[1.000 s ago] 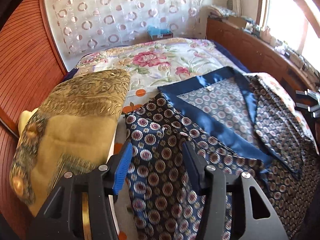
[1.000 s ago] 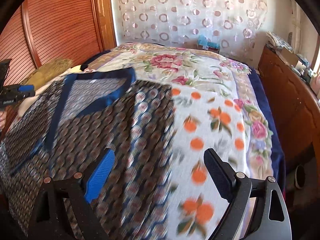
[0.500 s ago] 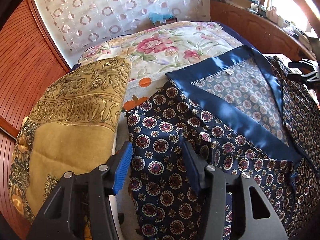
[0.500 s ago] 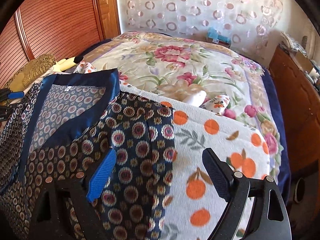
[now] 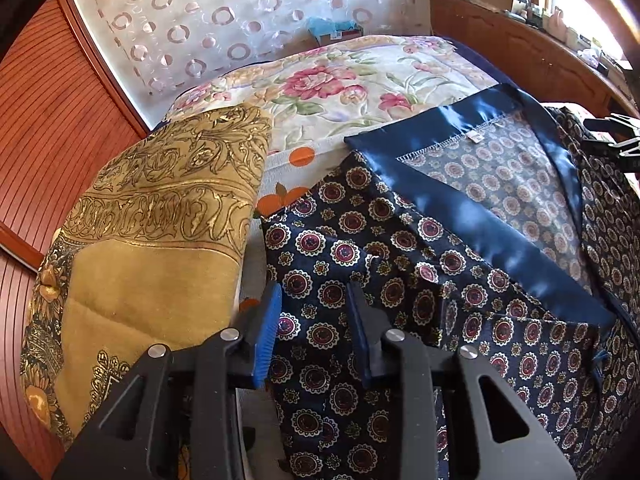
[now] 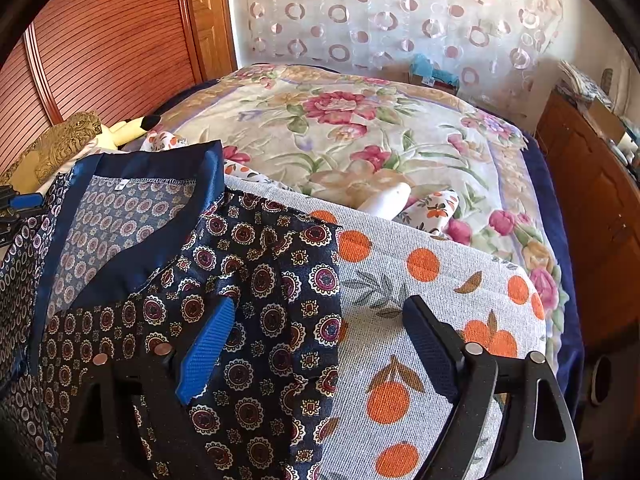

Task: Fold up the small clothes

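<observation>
**Both tongs over the patterned garment**

The navy medallion-print garment [image 5: 420, 248] lies spread on the orange-print cloth [image 6: 420, 320] on the bed. The left tongs [image 5: 314, 336] have just been closing, its fabric edge between the pads without a visible pinch. The right tongs [image 6: 320, 344] stand spread, having narrowed slightly, straddling the garment's other edge. A gold cushion [image 5: 160, 240] sits beside the left tongs.
</observation>
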### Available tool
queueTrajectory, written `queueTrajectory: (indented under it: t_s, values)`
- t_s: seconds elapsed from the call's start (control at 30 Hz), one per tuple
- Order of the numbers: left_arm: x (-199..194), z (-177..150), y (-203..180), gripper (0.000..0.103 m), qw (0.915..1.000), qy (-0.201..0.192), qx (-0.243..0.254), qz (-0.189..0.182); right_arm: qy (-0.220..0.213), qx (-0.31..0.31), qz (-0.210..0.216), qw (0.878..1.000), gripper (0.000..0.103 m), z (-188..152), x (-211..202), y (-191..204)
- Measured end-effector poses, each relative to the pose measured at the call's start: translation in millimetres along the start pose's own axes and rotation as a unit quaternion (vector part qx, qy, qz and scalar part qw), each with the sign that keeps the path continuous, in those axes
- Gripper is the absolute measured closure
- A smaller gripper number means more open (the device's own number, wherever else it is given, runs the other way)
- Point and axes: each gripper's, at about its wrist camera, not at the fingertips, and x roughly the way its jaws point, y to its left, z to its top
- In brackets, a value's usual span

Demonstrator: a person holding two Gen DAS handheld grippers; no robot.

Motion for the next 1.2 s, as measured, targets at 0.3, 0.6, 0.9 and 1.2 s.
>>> queueTrajectory:
  t_s: [0.3, 0.6, 0.9, 1.2]
  values:
    - [-2, -5, -6, 0.102, 0.9998, -0.004, 0.016, -0.007, -0.001, -0.029, 0.029, 0.999, 0.095, -5, -12, 13]
    - [-37, -12, 0, 0.102, 0.9989, -0.04, 0.009, -0.024, -0.044, -0.038, 0.021, 0.998, 0.099, -16, -54, 26]
    - [-20, -15, -1, 0.062, 0.9996, 0.004, 0.011, -0.025, -0.019, -0.037, -0.064, 0.997, 0.1, -26, -40, 13]
    - [-4, -5, -6, 0.061, 0.9996, 0.02, 0.011, -0.019, -0.019, -0.016, -0.052, 0.998, 0.101, -36, -37, -5]
